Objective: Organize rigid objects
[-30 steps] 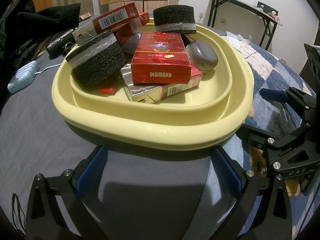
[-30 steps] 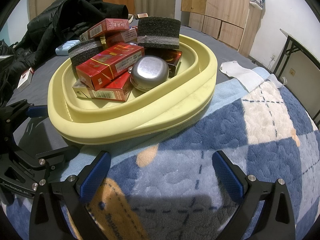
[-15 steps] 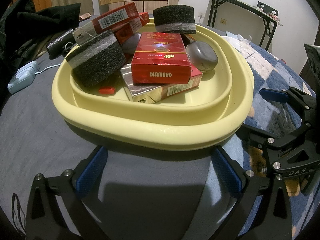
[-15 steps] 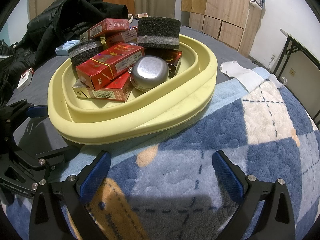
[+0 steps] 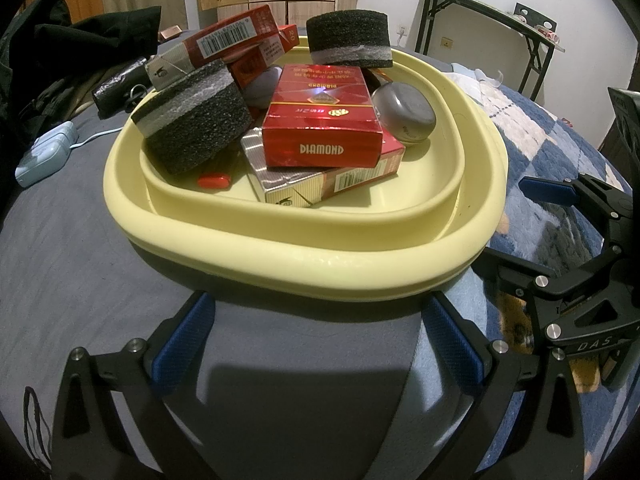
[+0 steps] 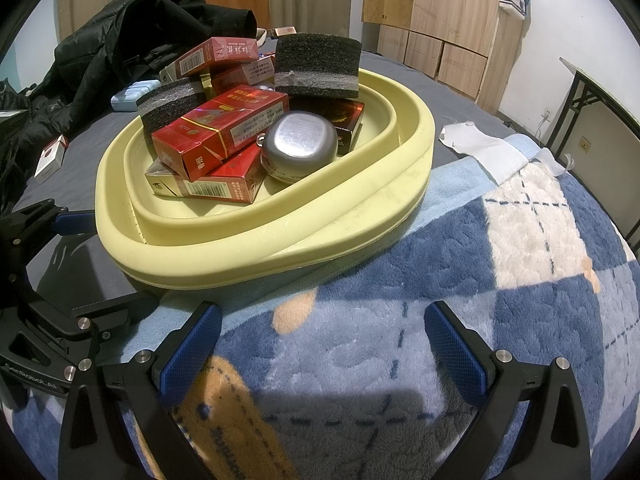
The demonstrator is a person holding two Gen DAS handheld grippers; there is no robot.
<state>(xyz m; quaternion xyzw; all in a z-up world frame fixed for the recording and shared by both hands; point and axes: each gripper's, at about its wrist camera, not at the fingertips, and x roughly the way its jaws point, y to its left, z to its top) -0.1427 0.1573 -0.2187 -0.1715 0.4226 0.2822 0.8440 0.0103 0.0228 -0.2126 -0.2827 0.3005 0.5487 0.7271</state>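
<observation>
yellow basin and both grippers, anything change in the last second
Nothing visibly changed. The left gripper and right gripper are both open and empty, short of the yellow basin, and the pile inside, with the red Diamond box on top, sits exactly as before.

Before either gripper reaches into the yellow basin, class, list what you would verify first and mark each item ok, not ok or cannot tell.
1. Left gripper open, empty: ok.
2. Right gripper open, empty: ok.
3. Both grippers clear of the yellow basin: ok.
4. DIAMOND box on top, unobstructed: ok.
5. Pile stable: not ok; boxes and black foam blocks lean on each other.
6. Grey metal case reachable: ok.
</observation>
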